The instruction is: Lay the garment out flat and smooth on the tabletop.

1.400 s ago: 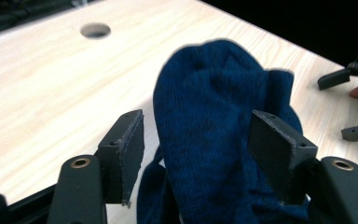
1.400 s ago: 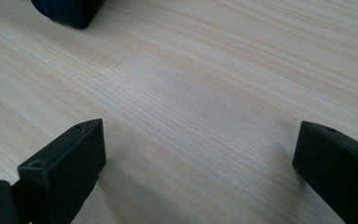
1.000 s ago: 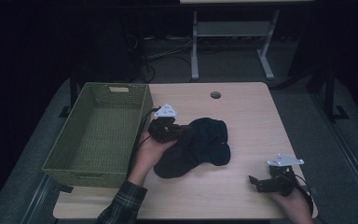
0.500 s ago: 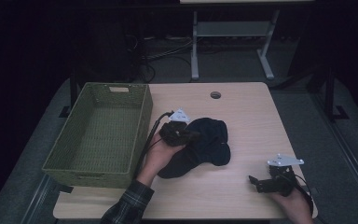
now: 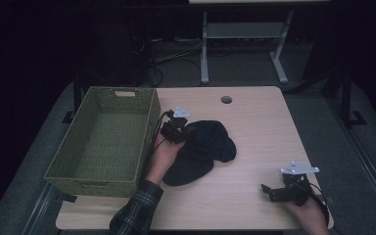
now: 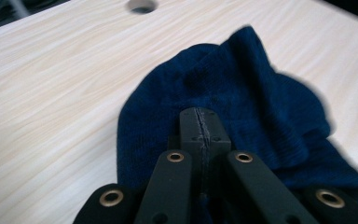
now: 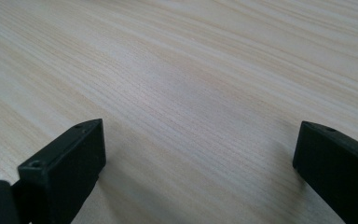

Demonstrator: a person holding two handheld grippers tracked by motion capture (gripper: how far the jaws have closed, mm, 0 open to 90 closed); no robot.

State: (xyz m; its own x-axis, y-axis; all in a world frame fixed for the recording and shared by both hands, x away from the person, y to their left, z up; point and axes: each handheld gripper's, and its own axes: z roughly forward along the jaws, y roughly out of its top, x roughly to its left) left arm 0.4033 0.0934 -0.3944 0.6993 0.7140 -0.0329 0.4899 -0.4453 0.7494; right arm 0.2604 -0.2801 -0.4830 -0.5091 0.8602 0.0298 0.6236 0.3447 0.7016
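My left gripper [image 6: 200,122] sits closed over the dark blue beanie [image 6: 242,107] lying mid-surface [image 5: 254,117] beside the green basket [image 5: 103,139]. With jaws together, I may just shove it. My right gripper [image 7: 196,154] rests open, empty.

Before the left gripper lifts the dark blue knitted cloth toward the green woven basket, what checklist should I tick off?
1. Left gripper jaws closed: ok, they meet over the dark blue knitted cloth.
2. Fabric actually pinched between the pads: cannot tell, the tips hide the contact.
3. Cloth free of other things: ok, it lies alone on the pale wooden table.
4. Green woven basket ready to receive: ok, the basket is beside the cloth and nothing lies inside.
5. Right gripper out of the way: ok, open near the table's front right corner, nothing between its jaws.
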